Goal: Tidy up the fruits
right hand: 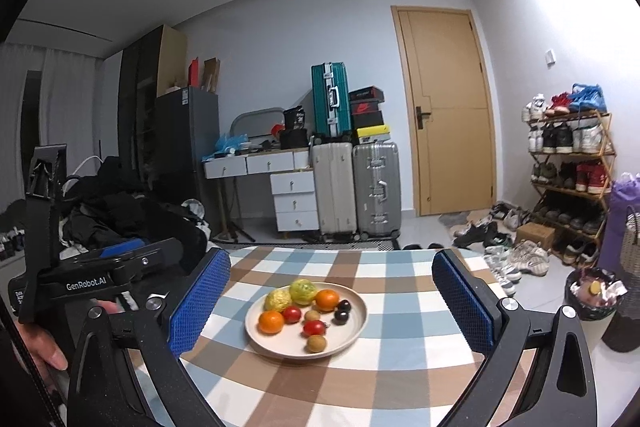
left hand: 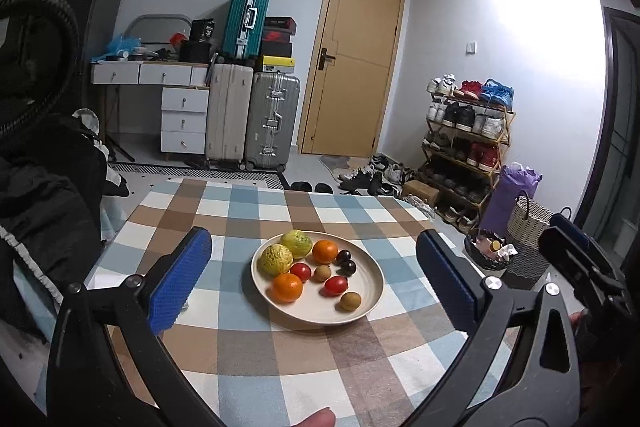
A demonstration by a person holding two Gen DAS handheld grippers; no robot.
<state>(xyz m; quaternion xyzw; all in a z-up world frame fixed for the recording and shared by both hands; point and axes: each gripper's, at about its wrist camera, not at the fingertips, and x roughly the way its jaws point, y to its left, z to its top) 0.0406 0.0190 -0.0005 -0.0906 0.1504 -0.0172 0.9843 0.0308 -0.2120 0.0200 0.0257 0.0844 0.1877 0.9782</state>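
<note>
Fruit fills a round cream-coloured plate at the middle of a table covered in a blue, brown and white checked cloth, framed between the blue-padded fingers of two handheld grippers. The left gripper is held above the near edge of the table with its jaws spread wide and nothing between them; the plate shows in the gap. The right gripper likewise stands wide open and empty, hovering short of the plate, and from its camera the left gripper's black body appears at the left, held by a hand.

On the plate lie two bumpy yellow-green fruits at the far left side, touching each other, and an orange mandarin just beside them. A second orange mandarin sits at the near left. Two small red tomatoes and two small brown round fruits lie scattered across the centre and near rim, while two dark purple-black fruits rest together toward the right. No gripper touches any fruit.

Behind the table stand stacked hard-shell suitcases, a white chest of drawers, a closed tan wooden door and an open wooden rack of shoes.
</note>
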